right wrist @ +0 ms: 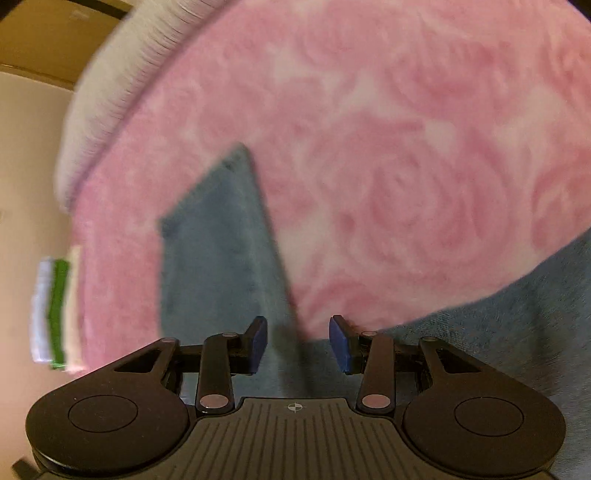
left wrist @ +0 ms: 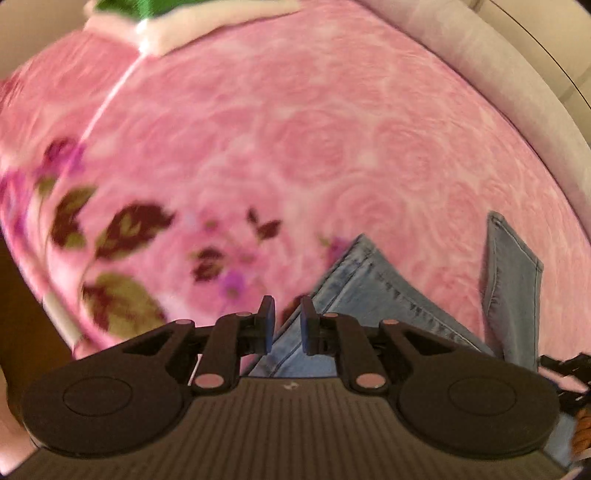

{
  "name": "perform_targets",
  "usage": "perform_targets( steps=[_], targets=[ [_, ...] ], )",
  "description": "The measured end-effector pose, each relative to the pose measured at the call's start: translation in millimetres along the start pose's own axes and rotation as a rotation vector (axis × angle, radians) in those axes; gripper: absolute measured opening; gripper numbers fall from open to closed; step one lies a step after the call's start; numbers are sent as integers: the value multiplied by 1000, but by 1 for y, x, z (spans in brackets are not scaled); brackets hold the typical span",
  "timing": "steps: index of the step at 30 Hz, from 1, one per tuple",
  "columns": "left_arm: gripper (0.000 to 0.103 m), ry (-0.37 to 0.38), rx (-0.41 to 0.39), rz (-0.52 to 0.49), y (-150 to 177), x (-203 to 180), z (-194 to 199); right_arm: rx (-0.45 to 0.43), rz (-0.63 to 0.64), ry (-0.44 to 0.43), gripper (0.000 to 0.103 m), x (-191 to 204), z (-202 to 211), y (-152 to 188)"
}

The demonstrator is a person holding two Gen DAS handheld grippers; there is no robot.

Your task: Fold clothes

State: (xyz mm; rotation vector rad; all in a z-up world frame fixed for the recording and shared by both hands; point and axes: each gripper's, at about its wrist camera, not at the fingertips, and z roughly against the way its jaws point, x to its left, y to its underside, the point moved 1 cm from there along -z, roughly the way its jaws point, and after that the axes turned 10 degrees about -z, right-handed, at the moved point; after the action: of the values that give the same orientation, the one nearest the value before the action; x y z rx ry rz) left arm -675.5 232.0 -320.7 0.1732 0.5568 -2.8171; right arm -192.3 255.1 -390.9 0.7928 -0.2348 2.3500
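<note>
Light blue jeans (left wrist: 373, 295) lie on a pink rose-patterned blanket (left wrist: 295, 147), one leg end (left wrist: 511, 280) off to the right. My left gripper (left wrist: 288, 325) hovers over the jeans' near edge, its blue pads a small gap apart with nothing between them. In the blurred right wrist view the jeans (right wrist: 221, 258) run from the near edge toward the middle. My right gripper (right wrist: 298, 341) is open above them, empty.
A folded stack of white and green cloth (left wrist: 155, 22) lies at the blanket's far end; it also shows in the right wrist view (right wrist: 55, 314). A grey padded bed edge (left wrist: 498, 66) borders the blanket. The other gripper's body (left wrist: 565, 373) is at the right edge.
</note>
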Motion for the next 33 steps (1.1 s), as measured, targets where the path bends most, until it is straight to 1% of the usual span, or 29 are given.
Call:
perform_targets(
  steps=[1,3,4,6,7,8,10,14,15,16,17,18,19,20,21,25,27,28,30,33],
  targets=[
    [9,-2,7,30,3,6,1,-8,27,-15,2,9,0,0],
    [9,-6,6,77,6,17,7,-25,99,-42,0,29,1,2],
    [9,-8,2,94,8,23,11,-55,200,-60,0,48,6,9],
    [9,-25,-5,101,11,31,19,-113,481,-79,0,93,17,36],
    [9,-34,-8,103,12,35,23,-122,599,-91,0,112,21,52],
    [9,-43,-12,105,13,39,28,-114,701,-110,0,129,23,69],
    [9,-55,-16,112,17,47,35,-51,899,-164,0,153,20,113],
    [9,-50,-8,135,27,58,42,197,1158,-108,1,156,-13,198],
    [9,-41,-6,141,29,59,43,221,1175,-91,3,153,-17,208],
    [9,-29,-5,146,32,60,43,234,1180,-74,12,151,-20,215],
    [9,-15,-4,151,34,61,43,248,1184,-58,18,148,-23,222],
    [9,5,-1,156,37,60,42,261,1189,-41,31,145,-26,229],
    [9,27,3,160,39,60,41,253,1145,-30,37,141,-25,225],
    [10,46,9,169,41,58,39,239,1087,-20,37,138,-22,218],
    [10,66,15,179,43,56,38,216,988,-3,37,126,-15,208],
    [13,162,45,220,47,46,27,111,545,74,37,70,22,160],
    [14,209,52,257,47,42,22,65,253,91,37,27,47,139],
    [16,229,52,285,46,42,18,51,108,86,37,3,58,133],
    [16,261,53,343,45,43,12,12,-213,45,37,-50,81,131],
    [17,288,56,401,43,43,4,-65,-589,-51,37,-112,110,147]
  ],
)
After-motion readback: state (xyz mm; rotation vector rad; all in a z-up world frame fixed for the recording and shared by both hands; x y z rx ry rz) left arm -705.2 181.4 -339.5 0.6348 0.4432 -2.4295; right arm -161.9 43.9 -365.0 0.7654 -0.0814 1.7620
